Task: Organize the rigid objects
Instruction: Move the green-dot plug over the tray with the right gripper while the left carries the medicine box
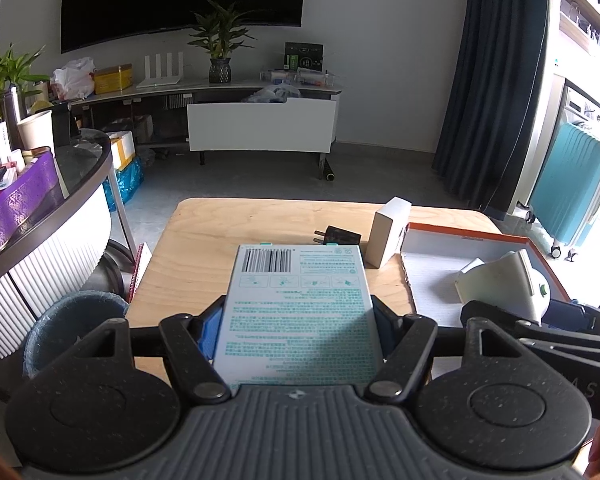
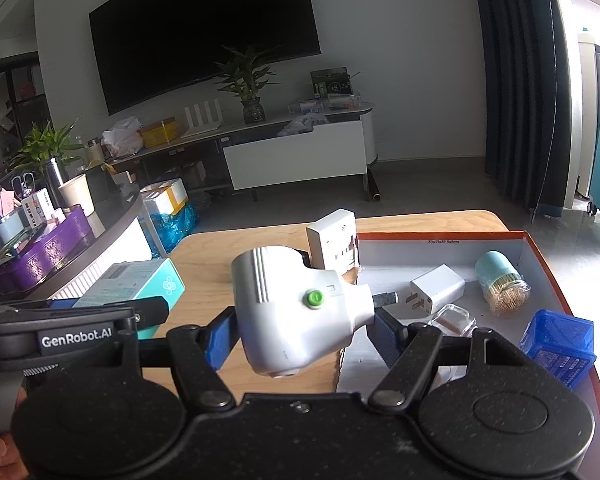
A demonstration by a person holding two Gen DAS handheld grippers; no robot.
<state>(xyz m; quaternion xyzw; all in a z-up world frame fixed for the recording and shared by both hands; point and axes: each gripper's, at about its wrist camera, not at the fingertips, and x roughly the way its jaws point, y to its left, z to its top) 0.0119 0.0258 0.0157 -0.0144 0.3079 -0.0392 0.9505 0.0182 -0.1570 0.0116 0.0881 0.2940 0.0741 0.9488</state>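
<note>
2 hand-held grippers loaded: left [image 1: 298,312] clamps teal box [image 1: 298,308], right [image 2: 300,330] clamps white device [image 2: 296,308]; tray [image 2: 440,236] lies right, nearer right.

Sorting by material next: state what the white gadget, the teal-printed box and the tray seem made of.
White gadget: likely moulded plastic, smooth with a slight sheen, ribbed grooves, green button.
Teal-printed box: looks like printed cardboard, matte, sharp folded edges, barcode.
Tray: probably paperboard, thin orange-edged walls, dull white inside.
</note>
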